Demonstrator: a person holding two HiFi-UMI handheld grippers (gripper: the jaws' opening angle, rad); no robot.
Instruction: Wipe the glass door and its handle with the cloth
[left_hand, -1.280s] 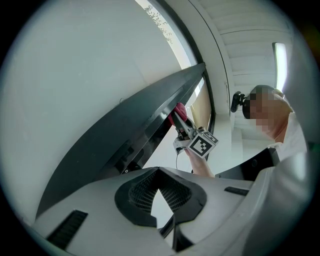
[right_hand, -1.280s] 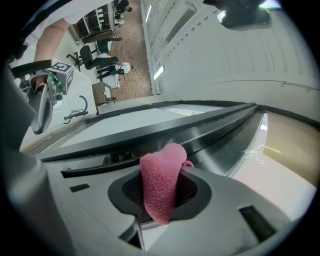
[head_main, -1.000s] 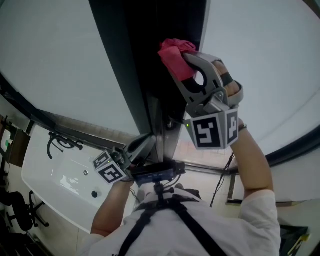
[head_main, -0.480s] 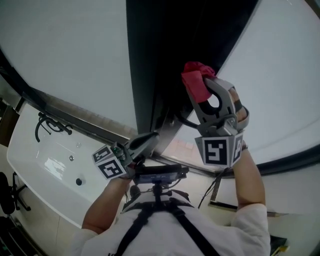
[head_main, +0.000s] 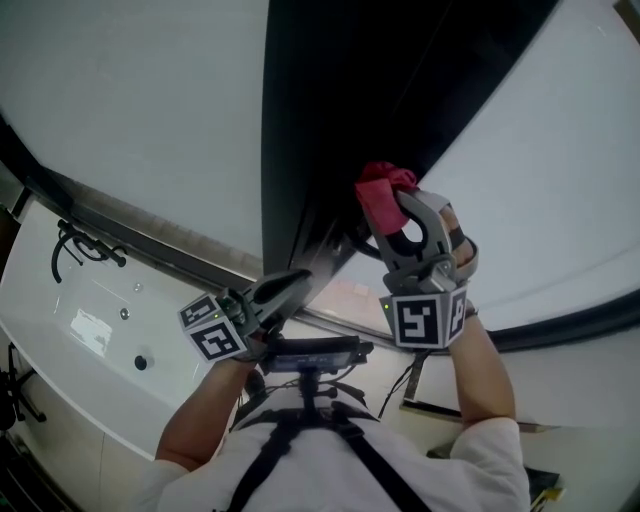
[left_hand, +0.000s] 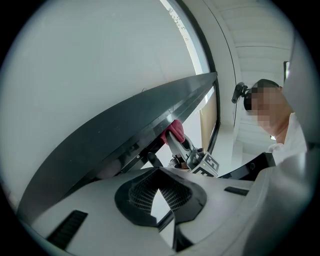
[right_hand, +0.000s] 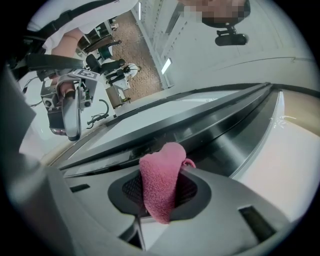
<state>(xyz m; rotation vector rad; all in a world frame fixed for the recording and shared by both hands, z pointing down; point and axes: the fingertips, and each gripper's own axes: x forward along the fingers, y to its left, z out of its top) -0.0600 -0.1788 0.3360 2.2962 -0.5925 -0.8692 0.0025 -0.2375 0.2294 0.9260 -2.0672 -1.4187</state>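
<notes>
Head view, step: the wiping is being done (as a guess, somewhere in the middle). The cloth (head_main: 378, 188) is being pressed on the dark edge (head_main: 300, 150) of the glass door (head_main: 560, 180).
Head view, right gripper (head_main: 392, 212): the cloth is being pinched at its tip, up against the door.
Head view, left gripper (head_main: 288, 287): it is being held low, near the foot of the door, with nothing in it.
Left gripper view, jaws: they are being held pressed together, empty. The cloth (left_hand: 172, 131) is being seen ahead, on the dark edge (left_hand: 125, 130).
Right gripper view, jaws: they are being squeezed onto the cloth (right_hand: 161, 185), and its top fold is being pushed toward the dark edge (right_hand: 220, 130).
Next move: the cloth is likely needing to be slid along the edge with a steady push. After that the handle is needing to be wiped (it cannot be picked out for sure here).
</notes>
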